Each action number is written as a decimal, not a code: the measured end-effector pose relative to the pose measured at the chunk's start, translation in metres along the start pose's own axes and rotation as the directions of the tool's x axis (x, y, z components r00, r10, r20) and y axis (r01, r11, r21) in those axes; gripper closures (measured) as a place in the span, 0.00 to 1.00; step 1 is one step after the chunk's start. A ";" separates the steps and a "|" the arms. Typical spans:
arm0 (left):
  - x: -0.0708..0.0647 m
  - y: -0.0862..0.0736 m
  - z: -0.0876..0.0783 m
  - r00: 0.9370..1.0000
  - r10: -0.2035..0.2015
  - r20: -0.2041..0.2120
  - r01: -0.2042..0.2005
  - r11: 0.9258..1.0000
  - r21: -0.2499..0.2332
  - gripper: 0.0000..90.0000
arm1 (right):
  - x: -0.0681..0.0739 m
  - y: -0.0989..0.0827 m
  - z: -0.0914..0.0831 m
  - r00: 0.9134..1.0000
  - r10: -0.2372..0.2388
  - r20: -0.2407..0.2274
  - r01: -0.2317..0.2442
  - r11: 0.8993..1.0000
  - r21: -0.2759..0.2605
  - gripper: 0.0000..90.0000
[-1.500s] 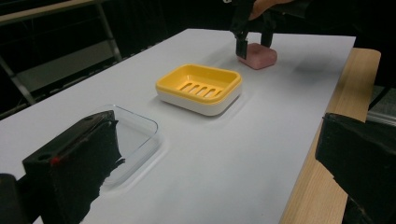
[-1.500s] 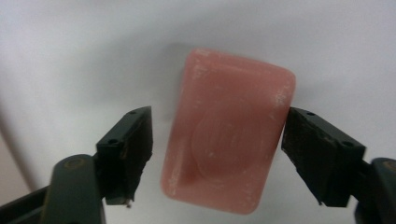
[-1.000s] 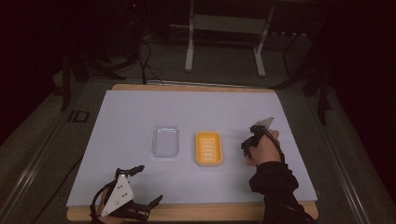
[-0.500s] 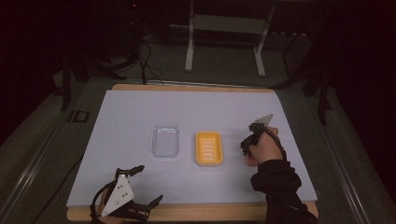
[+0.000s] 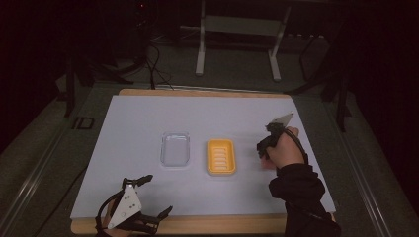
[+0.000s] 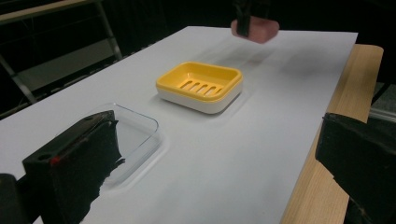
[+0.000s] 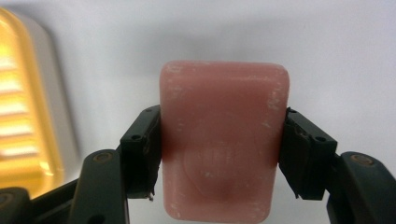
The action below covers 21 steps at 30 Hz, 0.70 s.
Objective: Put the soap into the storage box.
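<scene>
My right gripper (image 7: pixel 219 154) is clamped on a pink soap bar (image 7: pixel 223 140), rounded at the corners, scuffed pale along its edges, with a faint stamped oval I can't read. I hold it above the white sheet (image 5: pixel 148 123), just beside the yellow soap dish (image 5: pixel 221 156). From above my hand (image 5: pixel 284 150) hides the bar. My left gripper (image 5: pixel 148 197) rests near the table's front edge, jaws apart on nothing, by the clear lid (image 5: pixel 175 148).

- The soap (image 7: pixel 223 144) clamped between my right jaws is pink, flecked with pale scuffs.
- Left of it, my soap dish (image 5: pixel 221 156) is yellow with slotted stripes.
- My jaws are black.
</scene>
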State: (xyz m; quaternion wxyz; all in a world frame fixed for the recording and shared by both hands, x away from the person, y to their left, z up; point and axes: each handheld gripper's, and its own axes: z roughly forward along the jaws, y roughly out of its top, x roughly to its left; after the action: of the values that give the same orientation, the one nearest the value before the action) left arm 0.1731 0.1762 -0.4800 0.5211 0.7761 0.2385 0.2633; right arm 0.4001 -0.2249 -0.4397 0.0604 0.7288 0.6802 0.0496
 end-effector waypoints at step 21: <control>0.000 0.000 0.000 1.000 -0.002 0.001 0.002 1.000 -0.002 0.00 | 0.040 0.006 -0.047 0.996 -0.078 -0.043 0.078 0.997 -0.013 0.42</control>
State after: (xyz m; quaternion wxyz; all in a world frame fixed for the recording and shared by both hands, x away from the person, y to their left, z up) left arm 0.1728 0.1761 -0.4799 0.5224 0.7753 0.2386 0.2628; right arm 0.4014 -0.1847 -0.3931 0.0517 0.7001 0.7090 0.0667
